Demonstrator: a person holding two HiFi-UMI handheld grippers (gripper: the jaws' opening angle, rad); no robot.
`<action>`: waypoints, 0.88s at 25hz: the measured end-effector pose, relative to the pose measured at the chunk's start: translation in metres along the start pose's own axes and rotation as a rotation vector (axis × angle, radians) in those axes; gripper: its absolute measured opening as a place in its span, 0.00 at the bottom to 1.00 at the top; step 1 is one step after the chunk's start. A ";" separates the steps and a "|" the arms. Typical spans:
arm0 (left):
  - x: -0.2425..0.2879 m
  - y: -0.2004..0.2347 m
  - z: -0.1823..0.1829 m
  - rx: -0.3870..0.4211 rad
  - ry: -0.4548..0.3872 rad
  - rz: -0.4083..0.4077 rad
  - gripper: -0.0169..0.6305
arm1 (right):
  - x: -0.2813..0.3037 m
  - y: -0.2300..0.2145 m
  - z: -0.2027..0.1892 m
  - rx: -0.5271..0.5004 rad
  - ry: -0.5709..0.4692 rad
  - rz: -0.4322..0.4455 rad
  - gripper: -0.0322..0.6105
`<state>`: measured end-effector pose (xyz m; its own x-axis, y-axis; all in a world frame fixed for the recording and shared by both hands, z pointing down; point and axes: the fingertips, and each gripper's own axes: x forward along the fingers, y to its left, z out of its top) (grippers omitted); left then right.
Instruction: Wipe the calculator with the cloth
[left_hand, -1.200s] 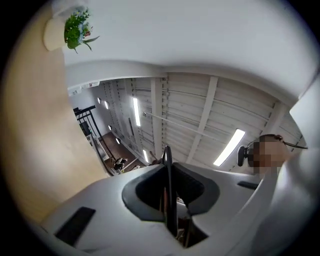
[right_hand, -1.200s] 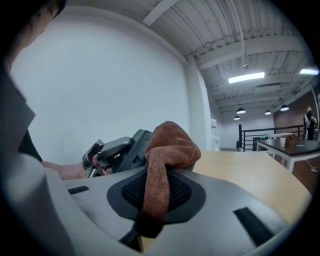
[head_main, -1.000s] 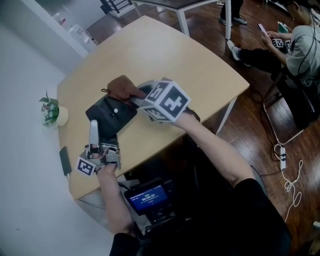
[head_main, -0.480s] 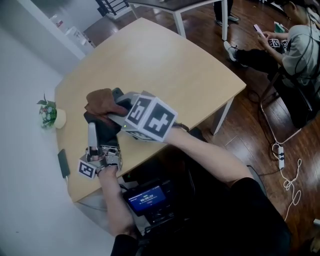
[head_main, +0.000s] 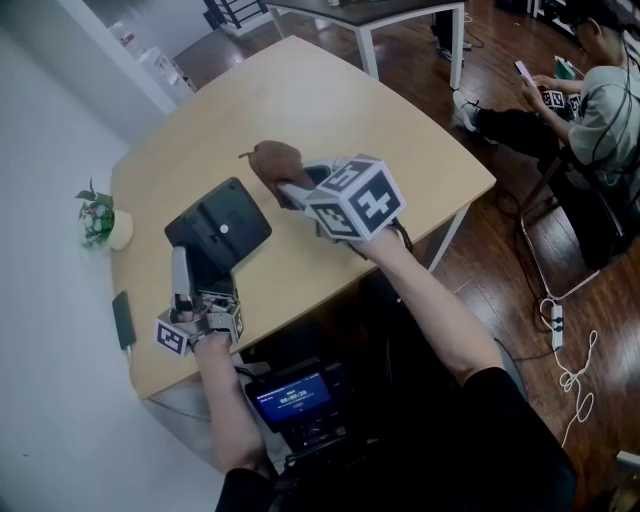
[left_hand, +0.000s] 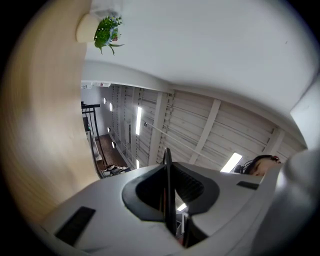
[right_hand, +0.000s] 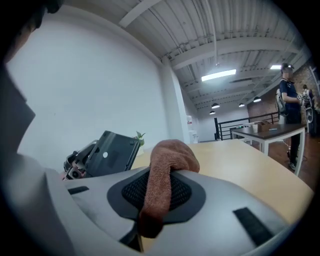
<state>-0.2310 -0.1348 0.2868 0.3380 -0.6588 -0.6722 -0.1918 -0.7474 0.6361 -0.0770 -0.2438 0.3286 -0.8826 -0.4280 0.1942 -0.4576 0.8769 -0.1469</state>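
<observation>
Between the jaws of the left gripper (head_main: 192, 272) sits the thin near edge of the calculator (head_main: 220, 226): the jaws are almost together, pinched on that edge, with nothing else in them. The calculator is held tilted, a dark face with one small pale dot turned upward. No keys can be made out on it, so it is likely the back. Whether its low edge touches the table (head_main: 330, 90) I cannot tell. The right gripper (head_main: 298, 188) has its jaws clamped on the brown cloth (head_main: 275, 158), with a rounded fold bulging past the tips. The cloth is just off the calculator's far right corner and not touching it. A small potted plant (head_main: 98, 222) stands to the calculator's left, clear of the work. Judgement: the step in hand is laying the cloth onto the upturned face for a wiping pass. To do it well, lead with the bulging fold, not the jaw tips, so no hard part scrapes the case. Start at the corner farthest from the left gripper's hold and stroke toward that hold, so the push goes into the grip rather than levering the calculator out. Press lightly, since only one thin edge is pinched.
</observation>
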 end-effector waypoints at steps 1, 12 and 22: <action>0.000 0.002 0.001 -0.002 -0.003 0.006 0.13 | -0.005 0.001 0.006 0.003 -0.022 -0.003 0.14; 0.003 0.002 -0.009 -0.035 -0.014 0.009 0.14 | 0.018 0.111 0.023 -0.188 -0.019 0.197 0.14; -0.010 0.012 0.002 -0.128 -0.124 0.007 0.13 | -0.001 -0.006 -0.016 0.022 0.016 -0.001 0.14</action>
<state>-0.2387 -0.1372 0.3008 0.2196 -0.6757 -0.7037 -0.0724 -0.7306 0.6789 -0.0713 -0.2448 0.3446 -0.8803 -0.4256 0.2096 -0.4612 0.8712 -0.1680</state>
